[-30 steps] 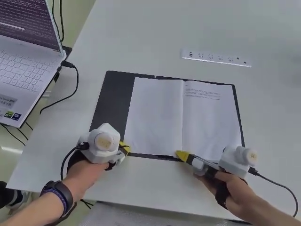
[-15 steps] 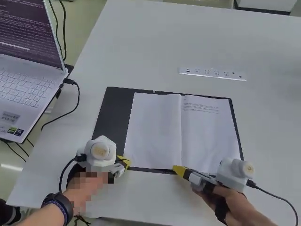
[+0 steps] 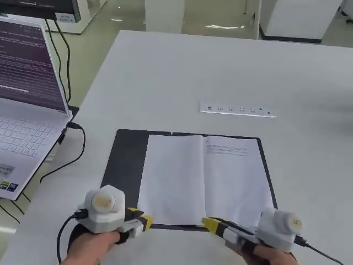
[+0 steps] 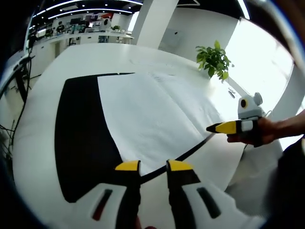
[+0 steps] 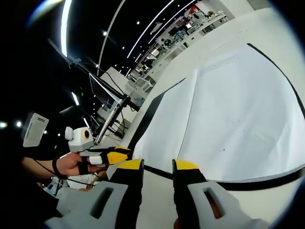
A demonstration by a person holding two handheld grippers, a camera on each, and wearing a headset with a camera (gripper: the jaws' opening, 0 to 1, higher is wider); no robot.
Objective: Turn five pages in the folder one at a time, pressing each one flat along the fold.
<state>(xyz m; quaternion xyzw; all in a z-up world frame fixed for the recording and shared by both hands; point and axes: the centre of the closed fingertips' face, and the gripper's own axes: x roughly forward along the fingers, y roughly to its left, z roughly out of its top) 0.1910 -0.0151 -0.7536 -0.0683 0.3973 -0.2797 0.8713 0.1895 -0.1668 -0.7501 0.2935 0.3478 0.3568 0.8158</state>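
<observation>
Head view is showing the folder (image 3: 124,160) lying open and flat on the table (image 3: 165,72), just beyond both of my grippers; my left gripper (image 3: 144,221) is sitting near the folder's near edge below the left page (image 3: 171,179); my right gripper (image 3: 210,223) is pointing at that edge close to the fold, beside the right page (image 3: 234,176); in the two gripper views both pairs of jaws are standing slightly parted, pinching nothing; whether either tip is touching the table I cannot tell; the printed lines on the right page are too small to read; the laptop (image 3: 27,110) is being cut off at the left, and my hands by the lower border.
</observation>
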